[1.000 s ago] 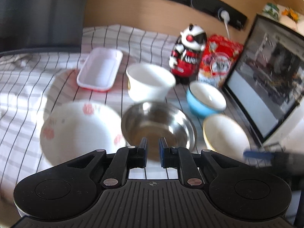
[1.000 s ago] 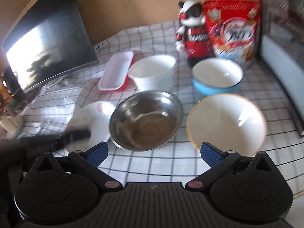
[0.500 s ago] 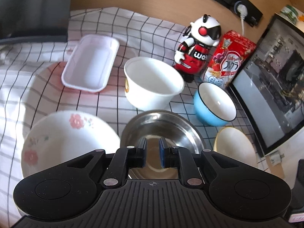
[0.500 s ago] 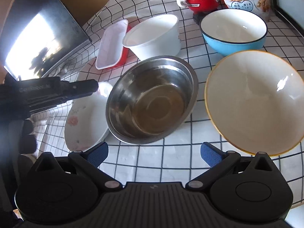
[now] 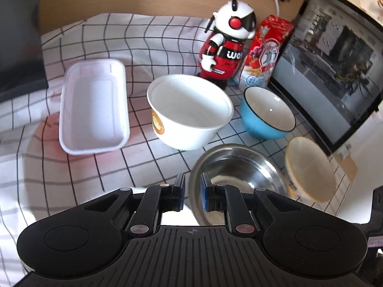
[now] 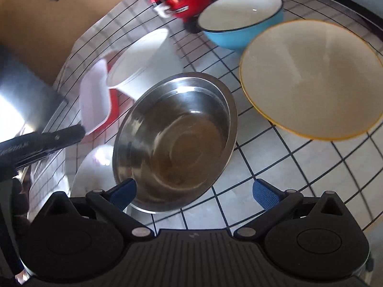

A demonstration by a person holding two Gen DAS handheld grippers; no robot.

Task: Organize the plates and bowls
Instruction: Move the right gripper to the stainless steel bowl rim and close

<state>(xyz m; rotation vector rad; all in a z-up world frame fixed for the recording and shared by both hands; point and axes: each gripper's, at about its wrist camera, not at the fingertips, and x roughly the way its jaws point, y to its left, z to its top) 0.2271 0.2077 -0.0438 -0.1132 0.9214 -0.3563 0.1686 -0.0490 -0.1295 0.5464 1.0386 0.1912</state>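
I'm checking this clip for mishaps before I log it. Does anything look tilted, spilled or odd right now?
The steel bowl sits tilted, its left side raised over the floral plate, because the left gripper pinches its rim. No spill or damage shows. The right gripper is open, holding nothing.

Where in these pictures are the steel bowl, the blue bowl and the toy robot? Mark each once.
steel bowl (image 6: 182, 141), right wrist view, on its inner floor.
blue bowl (image 5: 261, 125), left wrist view, on its outer blue wall.
toy robot (image 5: 225, 55), left wrist view, on its red body.
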